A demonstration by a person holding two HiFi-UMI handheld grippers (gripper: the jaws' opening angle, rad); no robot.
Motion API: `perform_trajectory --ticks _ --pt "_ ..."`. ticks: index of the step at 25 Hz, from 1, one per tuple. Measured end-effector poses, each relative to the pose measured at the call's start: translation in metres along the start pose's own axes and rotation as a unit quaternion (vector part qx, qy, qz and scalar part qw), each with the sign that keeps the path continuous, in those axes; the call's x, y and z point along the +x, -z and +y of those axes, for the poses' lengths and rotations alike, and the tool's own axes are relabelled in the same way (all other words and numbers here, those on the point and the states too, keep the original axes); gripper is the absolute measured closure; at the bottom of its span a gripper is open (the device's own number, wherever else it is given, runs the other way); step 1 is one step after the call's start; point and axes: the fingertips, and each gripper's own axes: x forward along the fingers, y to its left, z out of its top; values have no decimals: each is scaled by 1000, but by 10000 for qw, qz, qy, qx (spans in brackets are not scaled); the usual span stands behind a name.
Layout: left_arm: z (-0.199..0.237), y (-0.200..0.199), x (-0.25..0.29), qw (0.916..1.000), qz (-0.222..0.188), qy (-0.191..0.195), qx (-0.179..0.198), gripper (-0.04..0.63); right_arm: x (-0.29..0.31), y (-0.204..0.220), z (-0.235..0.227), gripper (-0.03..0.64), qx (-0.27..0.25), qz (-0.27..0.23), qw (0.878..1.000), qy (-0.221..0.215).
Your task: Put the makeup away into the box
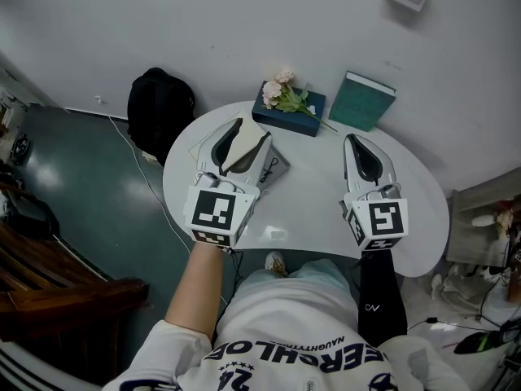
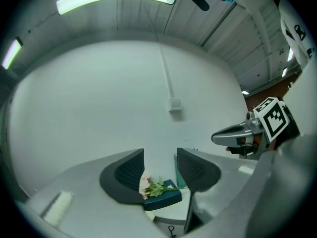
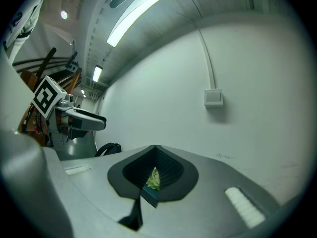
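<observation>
A dark teal box [image 1: 289, 110] with pink flowers [image 1: 282, 93] on its lid sits at the back of the round white table [image 1: 309, 210]. In the left gripper view the box [image 2: 163, 198] shows low between the jaws. My left gripper [image 1: 252, 130] is open and holds nothing. It hovers over a flat grey item with a black mark [image 1: 273, 169] and a pale sheet [image 1: 234, 142]. My right gripper [image 1: 352, 139] is shut and empty, raised over the table's right half. In the right gripper view its jaws [image 3: 155, 150] meet, with the box's corner showing below them.
A teal book [image 1: 363, 100] leans on the white wall behind the table. On the dark floor at the left are a black backpack [image 1: 160, 108] and a wooden chair [image 1: 57, 287]. The table's front edge runs just before the person's lap.
</observation>
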Motion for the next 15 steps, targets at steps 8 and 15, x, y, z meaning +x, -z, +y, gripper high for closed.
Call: perform_trajectory --ticks 8,15 --pt "-24 -7 14 9998 -75 156 131 377 -1 4 -5 586 -141 86 9998 -134" --pt "-68 -16 50 9987 -137 386 297 383 -18 16 -58 586 -171 132 9997 92"
